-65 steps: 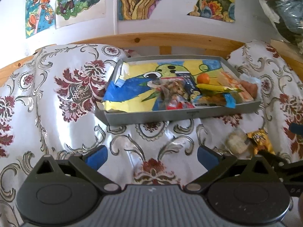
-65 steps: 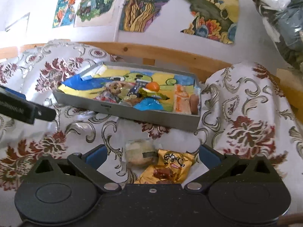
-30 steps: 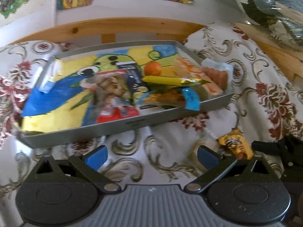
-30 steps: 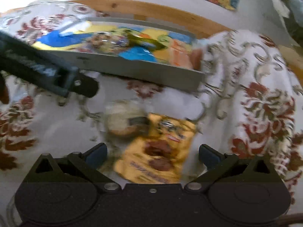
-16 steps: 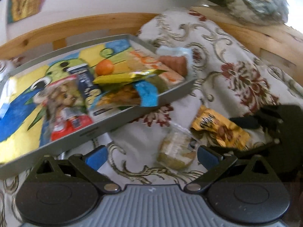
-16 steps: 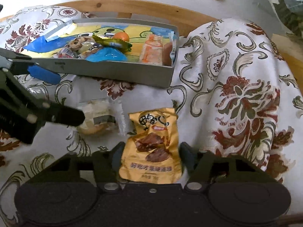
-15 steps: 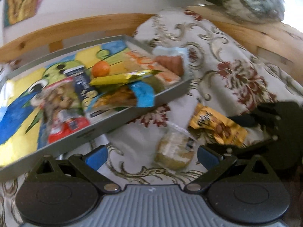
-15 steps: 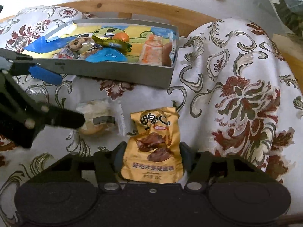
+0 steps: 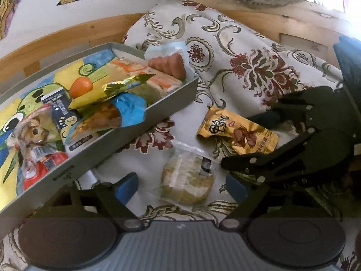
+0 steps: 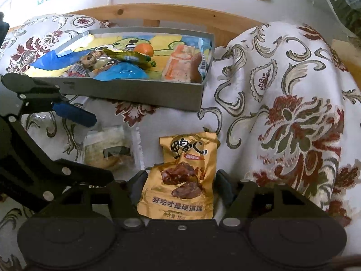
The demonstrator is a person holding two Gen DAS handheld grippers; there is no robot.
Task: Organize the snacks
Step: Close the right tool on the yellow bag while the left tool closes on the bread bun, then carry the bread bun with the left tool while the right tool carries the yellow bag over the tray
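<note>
Your right gripper [image 10: 178, 187] has closed since half a second ago: its fingers now clamp the lower sides of the gold snack pouch [image 10: 185, 178], at the bottom centre of the right wrist view. Your left gripper [image 9: 180, 187] has swung over the clear-wrapped round pastry [image 9: 187, 180], which earlier lay toward the lower right of its view; its blue fingers stand apart on either side, not touching the wrapper.

Both items lie on the floral cloth [image 10: 293, 113] just below the near wall of the grey tray [image 10: 135, 92]. Pastry and pouch sit just beside each other, so the two grippers work close together. The cloth rises in a hump at right.

The pouch bears large black Chinese characters and a lower line of white ones.

Beyond, the tray holds an orange [image 10: 144, 49], a blue-ended packet [image 9: 126, 109] and other wrapped snacks crowded toward its right end; its upper-left part is open.
</note>
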